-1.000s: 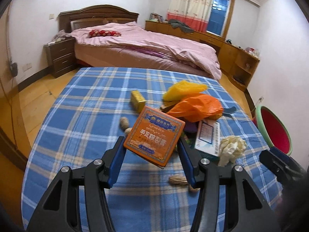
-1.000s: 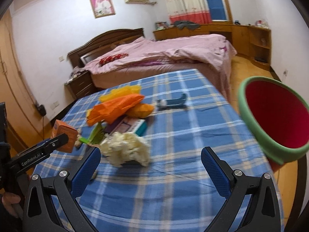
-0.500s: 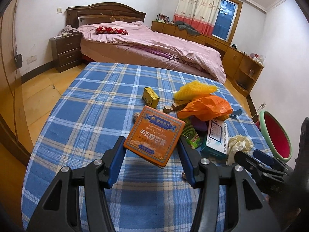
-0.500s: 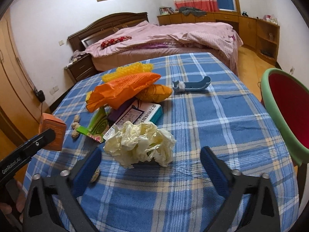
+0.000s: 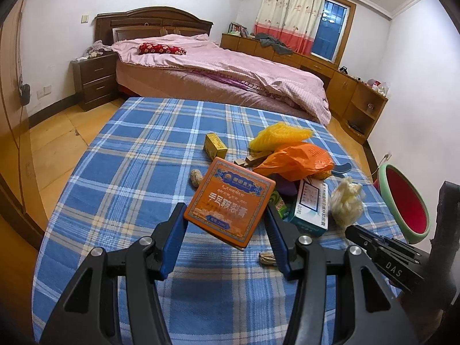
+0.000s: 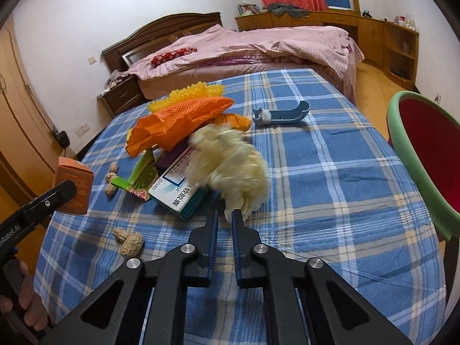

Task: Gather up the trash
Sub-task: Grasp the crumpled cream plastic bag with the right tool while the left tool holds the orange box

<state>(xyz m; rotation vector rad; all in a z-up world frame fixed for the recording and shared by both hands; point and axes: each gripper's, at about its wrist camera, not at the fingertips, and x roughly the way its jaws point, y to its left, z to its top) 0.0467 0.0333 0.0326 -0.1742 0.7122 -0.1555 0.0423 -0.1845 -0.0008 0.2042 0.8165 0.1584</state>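
My left gripper (image 5: 225, 212) is shut on an orange flat box (image 5: 230, 201) and holds it tilted above the blue plaid table (image 5: 129, 172). In the right wrist view the same box (image 6: 73, 184) shows at the far left, above the table's edge. My right gripper (image 6: 225, 215) is shut on the lower edge of a crumpled cream tissue wad (image 6: 230, 166), which stands blurred just ahead of the fingers. The tissue wad (image 5: 346, 201) also shows at the right of the left wrist view. A green basin with a red inside (image 6: 402, 132) stands off the table's right side.
A trash pile lies mid-table: an orange bag (image 6: 172, 120), yellow foam netting (image 6: 187, 96), a white-and-teal medicine box (image 6: 178, 189), a green wrapper (image 6: 141, 178). Peanuts (image 6: 129, 240) lie near the front left. A blue dish (image 6: 287, 113) and a small yellow box (image 5: 215, 145) lie farther back.
My right gripper has moved forward and down, and its jaws have gone from wide open to shut on the tissue wad. The left gripper still holds the orange box in place.
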